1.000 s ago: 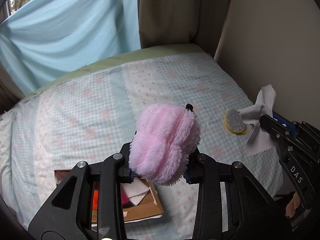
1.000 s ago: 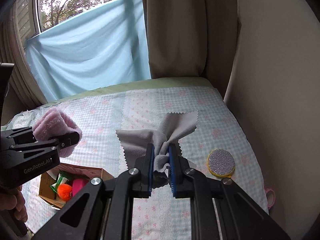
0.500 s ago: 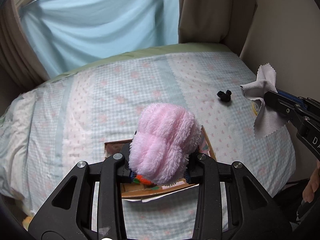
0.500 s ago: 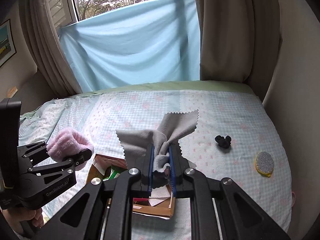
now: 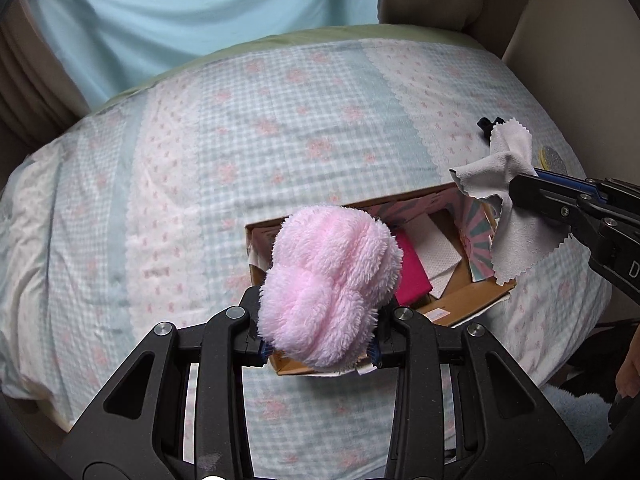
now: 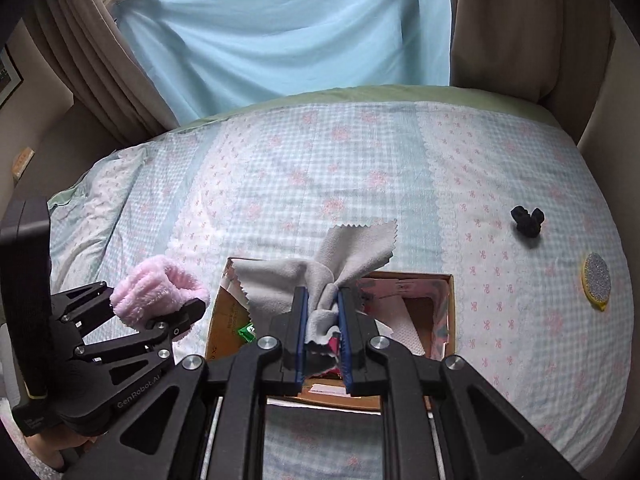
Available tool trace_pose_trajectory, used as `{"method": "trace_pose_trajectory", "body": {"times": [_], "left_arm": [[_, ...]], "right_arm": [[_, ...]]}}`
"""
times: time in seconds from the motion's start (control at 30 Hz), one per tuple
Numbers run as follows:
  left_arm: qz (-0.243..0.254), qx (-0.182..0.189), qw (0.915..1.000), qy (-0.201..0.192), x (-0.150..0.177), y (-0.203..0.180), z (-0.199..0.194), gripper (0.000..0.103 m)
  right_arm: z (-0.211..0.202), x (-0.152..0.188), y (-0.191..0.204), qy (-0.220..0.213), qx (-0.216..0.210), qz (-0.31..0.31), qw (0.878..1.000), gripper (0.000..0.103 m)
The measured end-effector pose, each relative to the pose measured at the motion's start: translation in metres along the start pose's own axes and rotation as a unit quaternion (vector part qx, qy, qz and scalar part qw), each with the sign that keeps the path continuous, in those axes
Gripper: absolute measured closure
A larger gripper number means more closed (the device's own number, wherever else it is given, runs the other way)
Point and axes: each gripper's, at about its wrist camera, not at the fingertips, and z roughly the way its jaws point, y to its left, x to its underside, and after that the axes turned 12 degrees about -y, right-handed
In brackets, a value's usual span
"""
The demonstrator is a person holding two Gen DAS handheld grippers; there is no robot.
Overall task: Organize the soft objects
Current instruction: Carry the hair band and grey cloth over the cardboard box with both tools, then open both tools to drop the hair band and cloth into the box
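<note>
My left gripper (image 5: pixel 318 344) is shut on a fluffy pink plush roll (image 5: pixel 328 284) and holds it above the near left part of an open cardboard box (image 5: pixel 472 304) on the bed. It also shows in the right wrist view (image 6: pixel 160 298). My right gripper (image 6: pixel 322 344) is shut on a grey cloth with zigzag edges (image 6: pixel 344 264) and holds it above the same box (image 6: pixel 450 312). In the left wrist view the cloth (image 5: pixel 504 200) hangs over the box's right end. The box holds a magenta item (image 5: pixel 412 268) and white paper (image 5: pixel 440 252).
The bed has a pale blue checked cover (image 6: pixel 320 168). A small black soft item (image 6: pixel 528 221) and a round yellow-rimmed grey sponge (image 6: pixel 597 287) lie on it at the right. Curtains hang behind; a wall runs along the right.
Both grippers have moved in over the box with their loads still held. The box now lies directly under both; the black item and sponge have shifted to the right of view.
</note>
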Motion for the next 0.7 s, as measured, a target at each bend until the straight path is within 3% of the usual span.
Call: {"method": "trace_pose_trajectory", "body": {"times": [0.4, 0.57, 0.63, 0.67, 0.7], "left_arm": [[0.018, 0.055, 0.9935, 0.098, 0.038, 0.023, 0.093, 0.072], [0.041, 0.054, 0.9916, 0.11, 0.053, 0.022, 0.106, 0.072], [0.043, 0.061, 0.9916, 0.106, 0.052, 0.018, 0.105, 0.063], [0.044, 0.063, 0.9919, 0.102, 0.051, 0.016, 0.103, 0.043], [0.047, 0.06, 0.9926, 0.094, 0.05, 0.014, 0.1, 0.015]], "right_arm": [[0.084, 0.035, -0.012, 0.12, 0.018, 0.094, 0.988, 0.09], [0.095, 0.04, -0.014, 0.133, 0.026, 0.118, 0.984, 0.09], [0.097, 0.036, -0.014, 0.13, 0.034, 0.123, 0.983, 0.09], [0.1, 0.033, -0.015, 0.131, 0.034, 0.127, 0.983, 0.09], [0.101, 0.032, -0.016, 0.132, 0.034, 0.131, 0.982, 0.083]]}}
